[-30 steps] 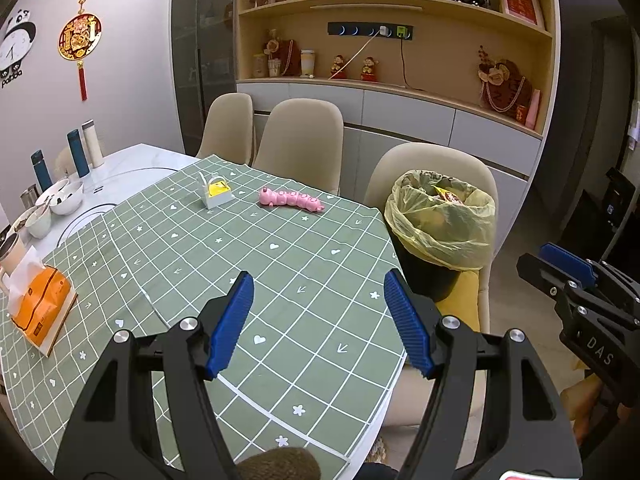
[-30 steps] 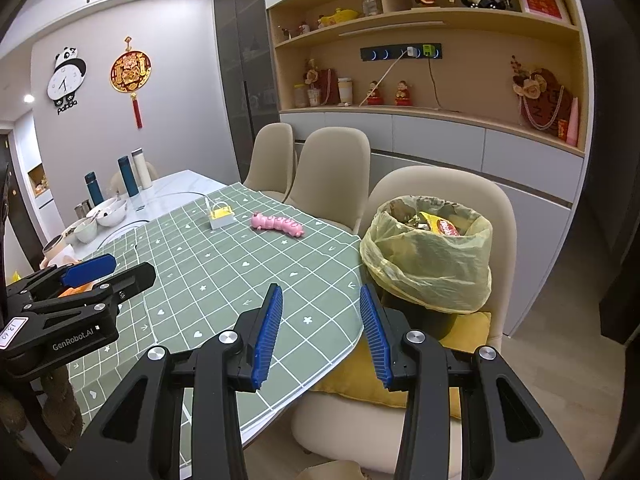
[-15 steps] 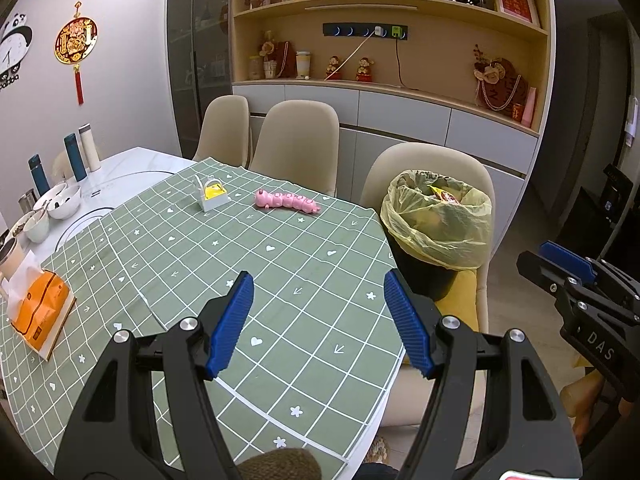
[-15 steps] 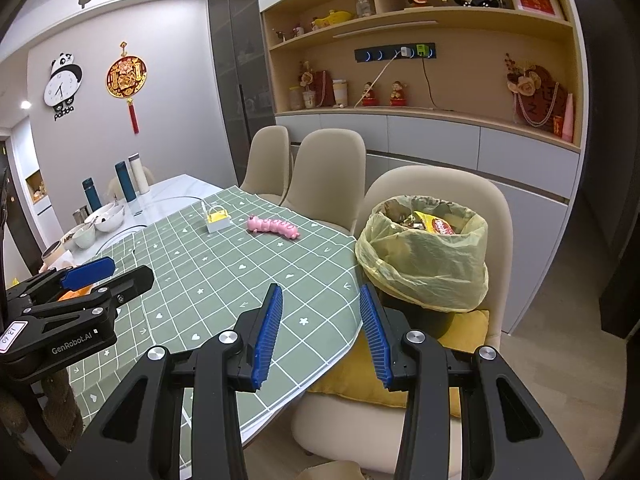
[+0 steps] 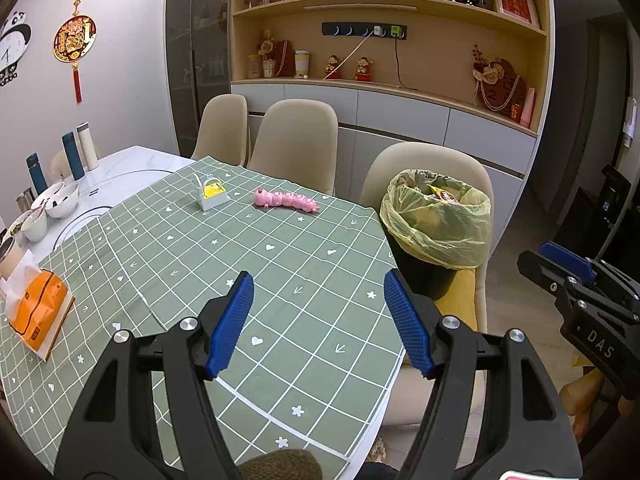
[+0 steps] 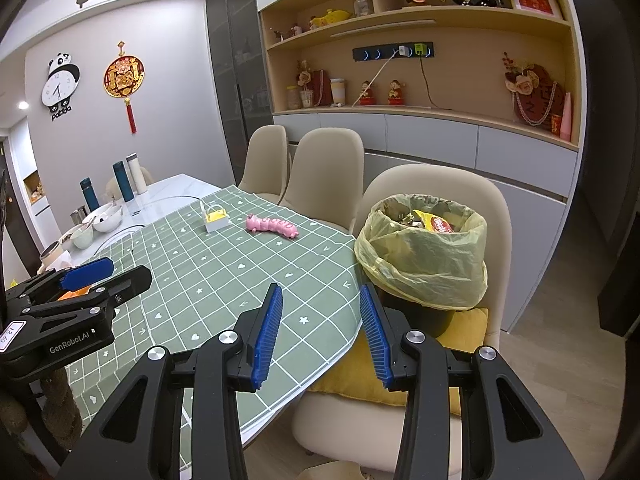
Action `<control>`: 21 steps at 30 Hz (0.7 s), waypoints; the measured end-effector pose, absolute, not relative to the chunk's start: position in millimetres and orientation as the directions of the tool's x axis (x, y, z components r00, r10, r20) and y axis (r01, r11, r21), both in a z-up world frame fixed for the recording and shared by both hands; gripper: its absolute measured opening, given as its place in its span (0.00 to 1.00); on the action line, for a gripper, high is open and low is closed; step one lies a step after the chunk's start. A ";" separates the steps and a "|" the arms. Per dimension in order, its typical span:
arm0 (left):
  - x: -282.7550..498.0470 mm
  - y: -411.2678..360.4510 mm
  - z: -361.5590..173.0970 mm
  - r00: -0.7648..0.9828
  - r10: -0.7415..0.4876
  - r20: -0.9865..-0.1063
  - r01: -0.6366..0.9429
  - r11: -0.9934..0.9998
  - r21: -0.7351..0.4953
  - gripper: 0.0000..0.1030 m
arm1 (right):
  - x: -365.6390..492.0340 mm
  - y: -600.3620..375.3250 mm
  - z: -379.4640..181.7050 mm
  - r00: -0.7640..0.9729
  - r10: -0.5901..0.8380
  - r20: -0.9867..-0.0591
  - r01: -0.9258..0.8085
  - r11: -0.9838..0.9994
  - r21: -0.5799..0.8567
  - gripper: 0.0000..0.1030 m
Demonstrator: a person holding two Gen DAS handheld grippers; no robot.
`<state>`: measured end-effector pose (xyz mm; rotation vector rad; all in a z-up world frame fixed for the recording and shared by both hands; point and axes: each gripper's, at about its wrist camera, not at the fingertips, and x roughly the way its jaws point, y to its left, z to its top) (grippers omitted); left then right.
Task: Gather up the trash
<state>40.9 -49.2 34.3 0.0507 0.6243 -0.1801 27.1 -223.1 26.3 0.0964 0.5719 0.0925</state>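
Both my left gripper [image 5: 316, 322] and right gripper [image 6: 322, 336] hang parted and empty; I reach for the pink toy [image 5: 286, 201], approaching low, then bin [image 5: 436, 220] it

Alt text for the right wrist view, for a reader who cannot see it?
The open, empty right gripper points over a green checked tablecloth toward a yellow-lined trash bin on a chair. A pink toy lies farther back; the left gripper is at left.
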 end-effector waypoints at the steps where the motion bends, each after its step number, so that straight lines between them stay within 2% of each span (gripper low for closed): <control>1: 41.2 -48.6 34.2 0.796 -0.153 -0.585 0.184 0.983 -0.008 0.62 | 27.3 -222.8 26.5 0.838 0.112 -0.535 -0.059 0.992 0.116 0.37; 21: 52.5 -34.4 28.0 0.779 -0.164 -0.605 0.178 0.983 -0.037 0.62 | 30.0 -210.5 27.0 0.832 0.077 -0.550 -0.032 0.995 0.091 0.37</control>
